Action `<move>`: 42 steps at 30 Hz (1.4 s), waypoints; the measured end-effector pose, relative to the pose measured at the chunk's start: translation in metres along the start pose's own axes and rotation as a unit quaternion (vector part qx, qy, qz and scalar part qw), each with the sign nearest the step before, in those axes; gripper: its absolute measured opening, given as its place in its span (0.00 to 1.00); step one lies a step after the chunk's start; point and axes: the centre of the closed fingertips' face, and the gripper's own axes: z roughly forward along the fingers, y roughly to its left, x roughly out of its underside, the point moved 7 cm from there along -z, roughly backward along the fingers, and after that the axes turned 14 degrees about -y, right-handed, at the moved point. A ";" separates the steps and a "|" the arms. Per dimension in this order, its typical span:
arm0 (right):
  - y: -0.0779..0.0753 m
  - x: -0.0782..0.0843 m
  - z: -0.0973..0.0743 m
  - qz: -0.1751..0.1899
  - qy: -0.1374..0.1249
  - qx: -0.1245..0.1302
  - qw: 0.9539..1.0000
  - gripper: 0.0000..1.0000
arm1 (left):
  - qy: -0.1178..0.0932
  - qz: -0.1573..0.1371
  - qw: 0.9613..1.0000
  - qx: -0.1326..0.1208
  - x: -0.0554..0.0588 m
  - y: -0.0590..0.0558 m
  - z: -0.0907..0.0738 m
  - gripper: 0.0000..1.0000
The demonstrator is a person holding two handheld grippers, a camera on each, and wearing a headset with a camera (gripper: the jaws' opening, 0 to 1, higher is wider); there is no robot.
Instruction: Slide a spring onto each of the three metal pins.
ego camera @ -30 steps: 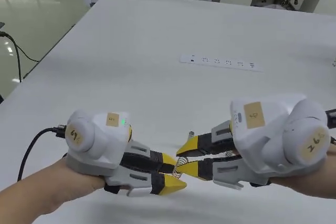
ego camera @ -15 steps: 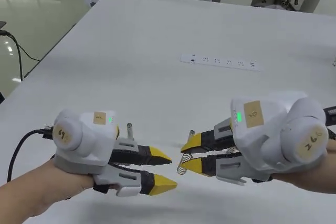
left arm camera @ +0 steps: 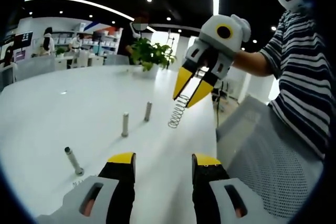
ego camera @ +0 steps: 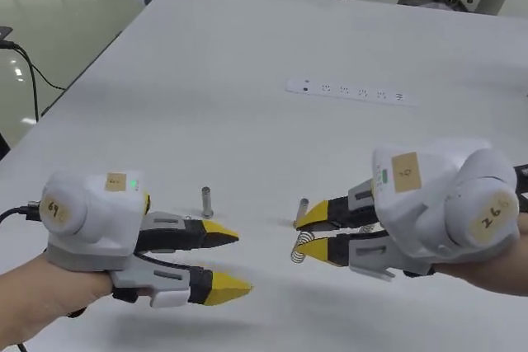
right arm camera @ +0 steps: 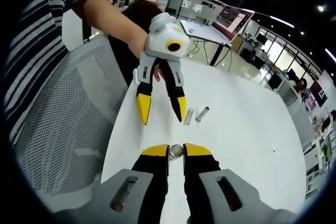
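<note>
The white tabletop [ego camera: 247, 63] carries everything. Toward its near edge the left tool [ego camera: 243, 263] hovers with its yellow tips apart, holding nothing. The right tool [ego camera: 301, 241] faces it, clamped on a spring [ego camera: 302, 246]. A power strip [ego camera: 346, 92] lies closer to the far edge. Three upright pins [left arm camera: 125, 124] stand in a row between the tools. The spring juts free beyond the right tool's tips, above the tabletop.

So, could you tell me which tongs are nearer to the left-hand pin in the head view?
Left. The left tongs are open just in front of that pin; the right tongs, shut on a spring, lie further off to its right.
</note>
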 end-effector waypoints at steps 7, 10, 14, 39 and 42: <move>-0.001 0.003 0.000 0.001 0.003 0.004 1.000 0.07 | -0.008 -0.002 0.999 -0.045 0.000 0.010 -0.017 0.58; -0.002 0.005 0.000 0.001 0.004 0.006 1.000 0.07 | -0.011 -0.002 0.998 -0.063 0.000 0.014 -0.024 0.66; -0.004 0.008 -0.001 0.004 0.006 0.012 1.000 0.07 | -0.019 0.001 0.996 -0.083 -0.001 0.019 -0.033 0.77; -0.019 0.024 0.000 0.006 0.046 -0.006 0.999 0.07 | -0.020 0.012 0.993 -0.113 0.001 0.029 -0.045 0.98; -0.026 0.023 0.001 0.007 0.044 0.000 0.999 0.07 | -0.019 0.012 0.993 -0.116 0.001 0.030 -0.047 0.98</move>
